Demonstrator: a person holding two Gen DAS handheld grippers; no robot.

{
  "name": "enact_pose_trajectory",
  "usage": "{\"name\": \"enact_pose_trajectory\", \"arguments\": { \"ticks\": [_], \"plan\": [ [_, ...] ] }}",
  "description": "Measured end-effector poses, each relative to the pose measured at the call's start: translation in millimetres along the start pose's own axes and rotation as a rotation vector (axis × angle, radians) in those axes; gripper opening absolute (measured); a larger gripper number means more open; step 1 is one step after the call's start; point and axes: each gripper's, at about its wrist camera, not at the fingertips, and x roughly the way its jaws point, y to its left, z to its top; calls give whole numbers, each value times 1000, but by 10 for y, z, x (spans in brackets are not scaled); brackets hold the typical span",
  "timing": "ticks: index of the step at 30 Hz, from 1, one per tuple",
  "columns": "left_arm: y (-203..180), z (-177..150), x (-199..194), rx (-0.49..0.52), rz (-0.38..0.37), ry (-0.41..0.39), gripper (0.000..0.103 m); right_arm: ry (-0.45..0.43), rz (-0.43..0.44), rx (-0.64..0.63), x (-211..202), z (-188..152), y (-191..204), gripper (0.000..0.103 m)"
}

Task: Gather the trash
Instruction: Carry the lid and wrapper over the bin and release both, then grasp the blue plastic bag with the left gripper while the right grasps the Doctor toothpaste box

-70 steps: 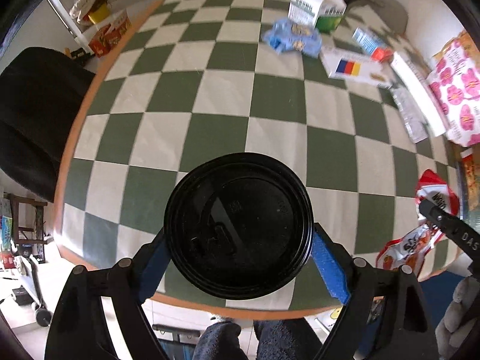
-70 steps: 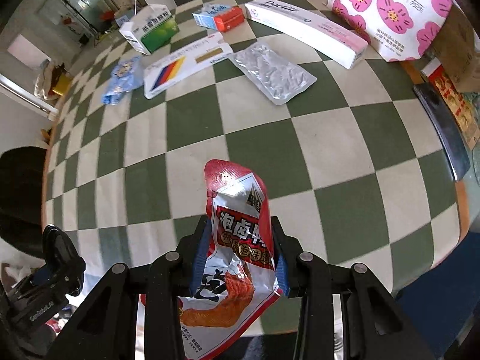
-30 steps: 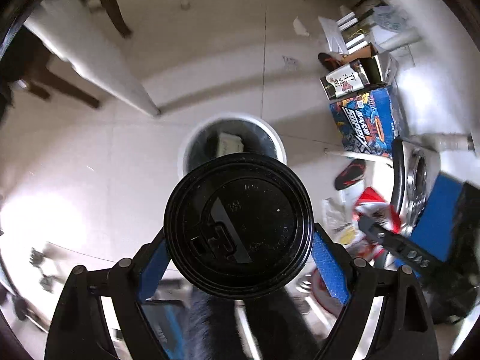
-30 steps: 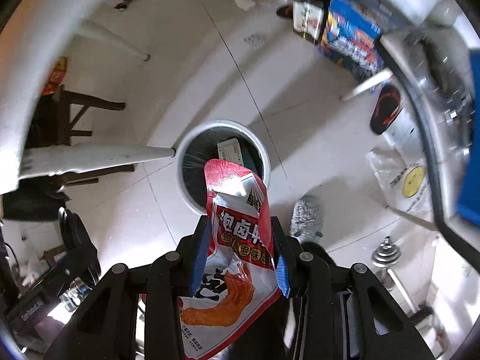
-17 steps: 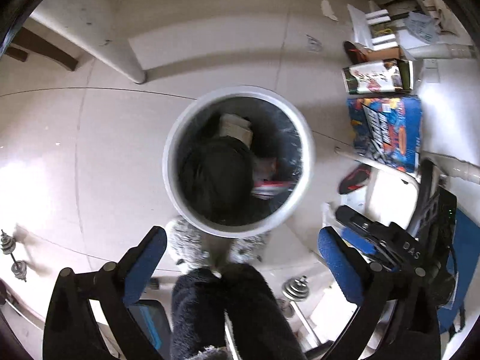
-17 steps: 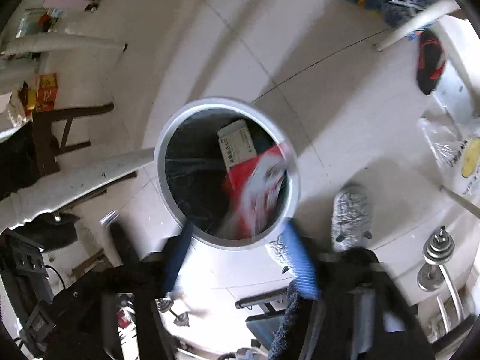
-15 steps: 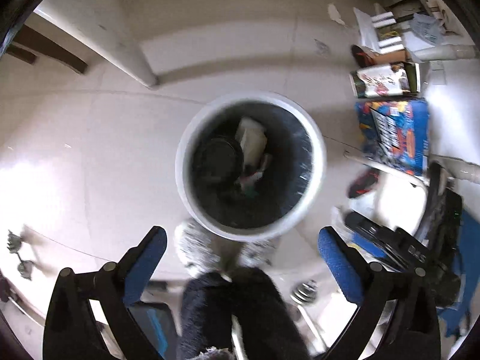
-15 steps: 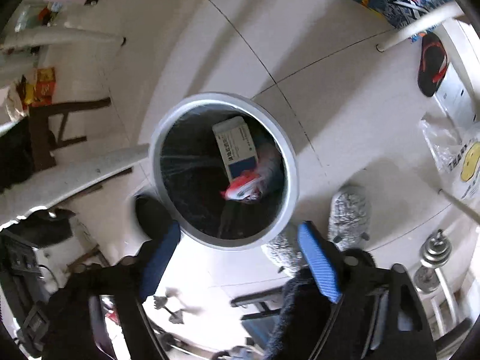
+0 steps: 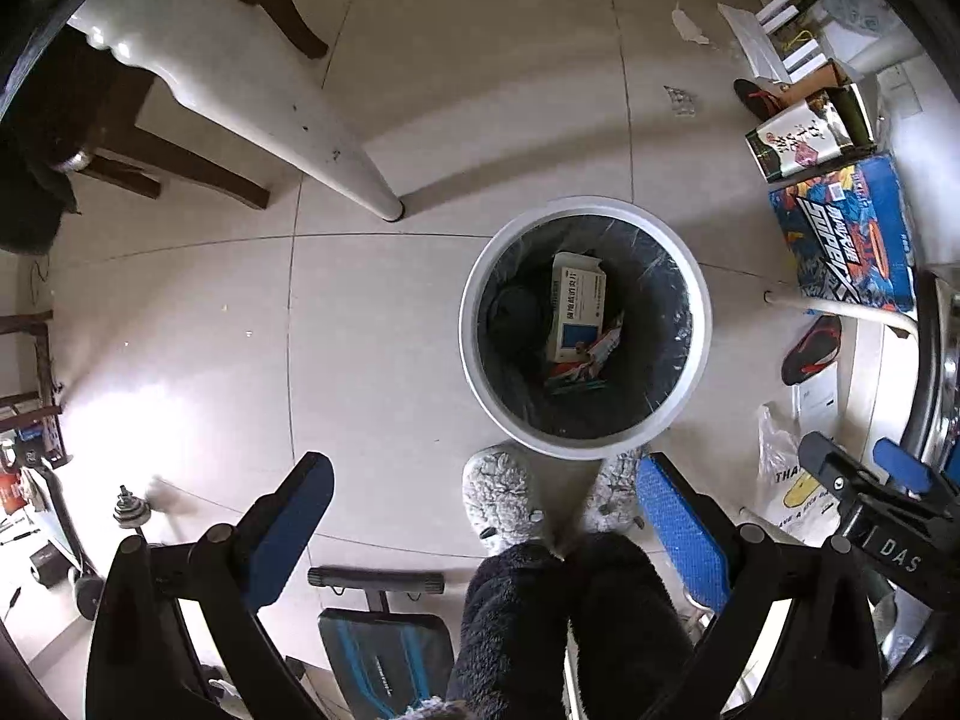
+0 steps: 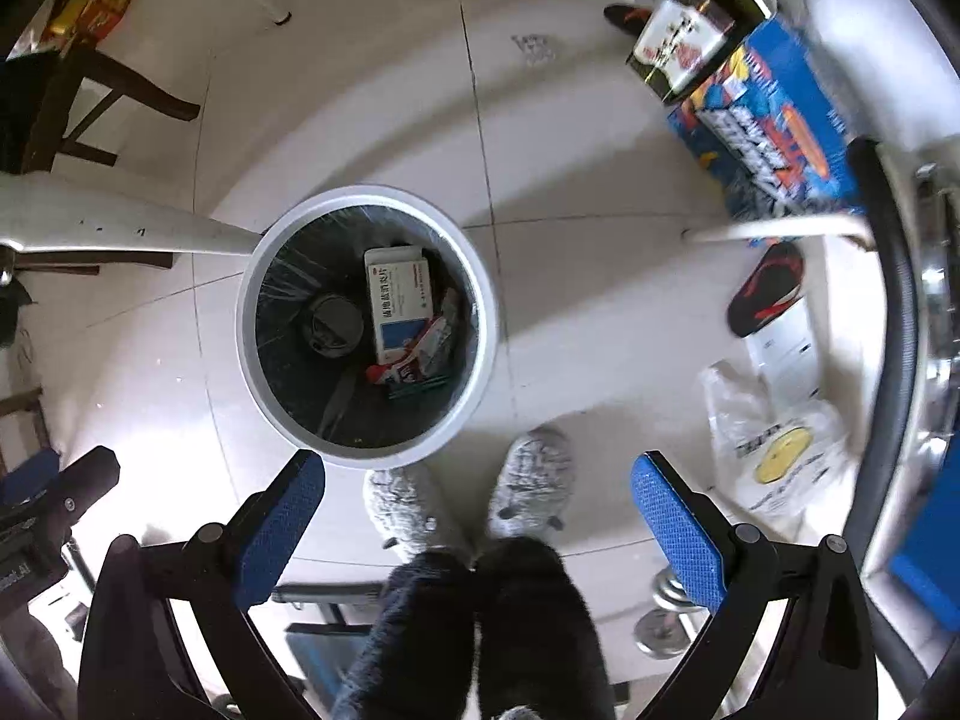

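Downward views from both grippers over a tiled floor. The left gripper (image 9: pixel 480 516) stands fully open with nothing between its blue pads (image 9: pixel 681 531); the right gripper (image 10: pixel 477 525) has its jaws opening, wide apart, also with nothing between them. Below them stands a round white trash bin (image 10: pixel 487 324) lined with a dark bag, its near rim just beside the person's grey fluffy slippers (image 10: pixel 531 483).

Contents of the bin, right wrist view: a black cup lid (image 10: pixel 333 324) on the left side of the bin floor; a white and blue medicine box (image 10: pixel 399 300) lying flat near the centre, one end toward the far wall; a red and white snack wrapper (image 10: pixel 420 354) crumpled against the near end of the box, toward the right wall. The left wrist view shows the same bin (image 9: pixel 471 354), box (image 9: pixel 576 306) and wrapper (image 9: pixel 585 360); the lid there is only a dark shape, hard to tell from the liner.

Surroundings: a white table leg (image 9: pixel 252 102) reaches the floor just beyond the far-left rim of the bin; a blue printed carton (image 9: pixel 846 240) and a black and red sandal (image 9: pixel 810 348) lie to its right, well apart from the rim; a white plastic bag (image 10: pixel 774 450) lies at the near right
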Motion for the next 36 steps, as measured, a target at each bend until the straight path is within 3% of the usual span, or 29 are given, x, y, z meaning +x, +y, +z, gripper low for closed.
{"name": "enact_pose_trajectory", "arguments": {
  "ticks": [14,24,30,36],
  "plan": [
    [-4,-353,-1028,4,-26,-52,103,-86,25,-25,-1294,-376,72,103],
    [57,-692,-2048,14,-66,-80,103,-144,63,-34,-2551,-747,138,103],
    [54,-767,-2725,52,-42,-169,103,-169,108,-36,-3325,-938,202,103],
    [-1,-526,-3281,35,6,-271,103,-244,194,-16,-3992,-854,209,103]
  ]
}}
